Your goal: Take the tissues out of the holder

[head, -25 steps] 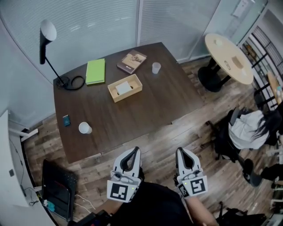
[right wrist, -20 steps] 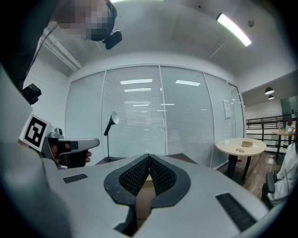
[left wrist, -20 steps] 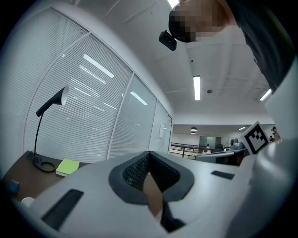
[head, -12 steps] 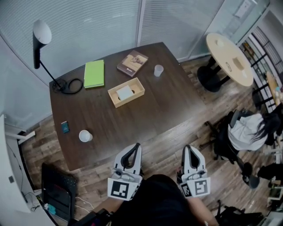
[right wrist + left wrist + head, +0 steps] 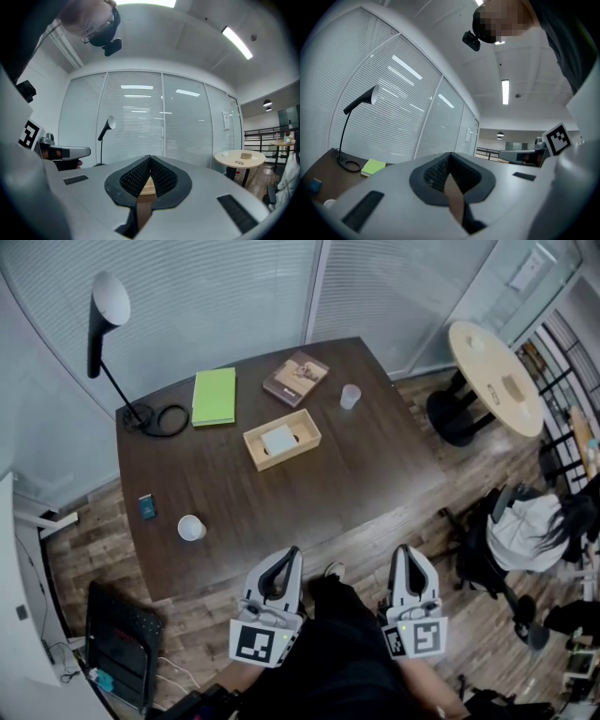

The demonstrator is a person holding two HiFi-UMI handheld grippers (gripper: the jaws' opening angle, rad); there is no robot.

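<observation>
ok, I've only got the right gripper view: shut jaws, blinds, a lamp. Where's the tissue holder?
Observer: Head view shows the wooden holder in the middle of the table, white tissues inside.
Operator: Left gripper's jaws?
Observer: Left gripper shut, empty, short of the table's near edge.
Operator: Anything crowding the holder?
Observer: No; a clear cup and a book lie beyond it, apart.

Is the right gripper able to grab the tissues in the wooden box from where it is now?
Probably not yet. The right gripper is over the floor, short of the table, jaws shut; the tissues sit in the open wooden box mid-table. Nothing blocks the way, though.
</observation>
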